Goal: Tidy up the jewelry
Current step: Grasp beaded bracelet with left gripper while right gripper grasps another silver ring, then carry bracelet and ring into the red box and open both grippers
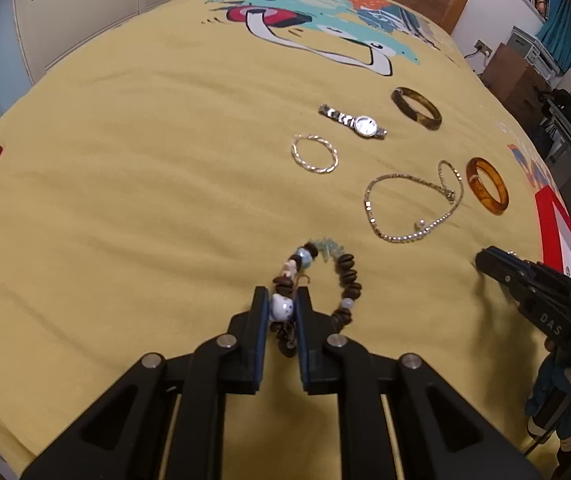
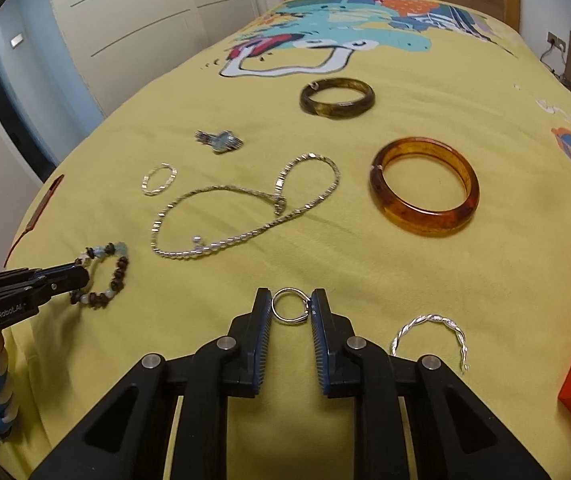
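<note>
Between the fingers of the right gripper [image 2: 291, 307] sits a small silver ring [image 2: 290, 306], its band touching or nearly touching both pads, so the gripper looks closed on it, though whether it is lifted off the bed [image 2: 425, 288] cannot be told. Just beside it, toward the bed's right edge, lies a twisted silver bangle [image 2: 431, 336]. The left gripper [image 1: 282, 307] is closed on a beaded bracelet [image 1: 345, 280], pinching the white bead while the loop of dark beads spreads ahead and to the right on the cover. Both pieces lie near the bed's front edge, within easy reach, which may be why they are taken first. Farther in lie a chain necklace [image 2: 241, 216], an amber bangle [image 2: 425, 186], a dark bangle [image 2: 337, 98], a thin hoop [image 2: 159, 179] and a watch [image 1: 355, 122], spread well apart, probably so each can be gripped alone. A red box [image 1: 561, 232] stands at the right edge, likely where the jewelry belongs.
</note>
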Demonstrator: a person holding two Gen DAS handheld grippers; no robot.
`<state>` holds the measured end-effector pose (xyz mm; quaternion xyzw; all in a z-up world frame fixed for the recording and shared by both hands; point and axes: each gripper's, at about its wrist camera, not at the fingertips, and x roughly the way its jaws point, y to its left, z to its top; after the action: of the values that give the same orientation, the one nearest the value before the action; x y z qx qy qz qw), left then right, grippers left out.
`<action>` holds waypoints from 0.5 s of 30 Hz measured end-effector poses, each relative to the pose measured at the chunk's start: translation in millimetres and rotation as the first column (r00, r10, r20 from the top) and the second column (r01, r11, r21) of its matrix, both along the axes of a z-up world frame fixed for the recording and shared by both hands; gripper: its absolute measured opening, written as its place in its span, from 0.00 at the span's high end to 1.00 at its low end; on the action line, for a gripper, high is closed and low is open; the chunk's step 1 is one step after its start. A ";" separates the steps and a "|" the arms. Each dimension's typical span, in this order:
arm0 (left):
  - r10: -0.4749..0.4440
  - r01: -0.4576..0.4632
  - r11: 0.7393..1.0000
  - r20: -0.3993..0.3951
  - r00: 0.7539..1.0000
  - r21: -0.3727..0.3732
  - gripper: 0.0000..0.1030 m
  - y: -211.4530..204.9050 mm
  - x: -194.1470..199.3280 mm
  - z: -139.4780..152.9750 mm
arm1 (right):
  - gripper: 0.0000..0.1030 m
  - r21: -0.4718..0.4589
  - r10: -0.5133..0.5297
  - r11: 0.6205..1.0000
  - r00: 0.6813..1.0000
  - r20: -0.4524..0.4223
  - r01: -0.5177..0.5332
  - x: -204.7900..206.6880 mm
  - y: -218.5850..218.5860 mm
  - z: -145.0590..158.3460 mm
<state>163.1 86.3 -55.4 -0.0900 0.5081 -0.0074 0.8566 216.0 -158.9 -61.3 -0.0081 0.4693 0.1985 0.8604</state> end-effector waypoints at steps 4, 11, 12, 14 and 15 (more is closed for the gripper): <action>0.000 0.000 1.000 0.022 1.000 0.004 0.88 -2.0 -9.3 13.5 | 0.81 0.012 0.014 1.000 1.000 0.019 -0.014 -15.3 1.6 12.3; -0.011 0.010 1.000 0.066 0.998 0.015 0.88 -7.2 -27.3 38.9 | 0.81 0.034 0.024 0.999 0.998 0.050 -0.026 -46.2 1.9 34.2; -0.012 0.011 1.000 0.070 0.997 0.017 0.88 -7.9 -30.4 42.2 | 0.81 0.037 0.025 0.999 0.998 0.053 -0.027 -51.4 1.5 36.9; -0.015 0.014 1.000 0.079 0.997 0.021 0.89 -9.3 -36.0 47.3 | 0.81 0.043 0.023 0.999 0.998 0.061 -0.026 -60.7 -0.3 42.0; -0.017 0.015 1.000 0.083 0.996 0.023 0.89 -10.4 -38.5 49.5 | 0.81 0.047 0.021 0.999 0.998 0.065 -0.024 -66.2 -1.9 44.6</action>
<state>124.6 75.9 -5.8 -0.0761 0.4729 -0.0125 0.8777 149.8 -160.9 -16.7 0.0008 0.4365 0.2191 0.8726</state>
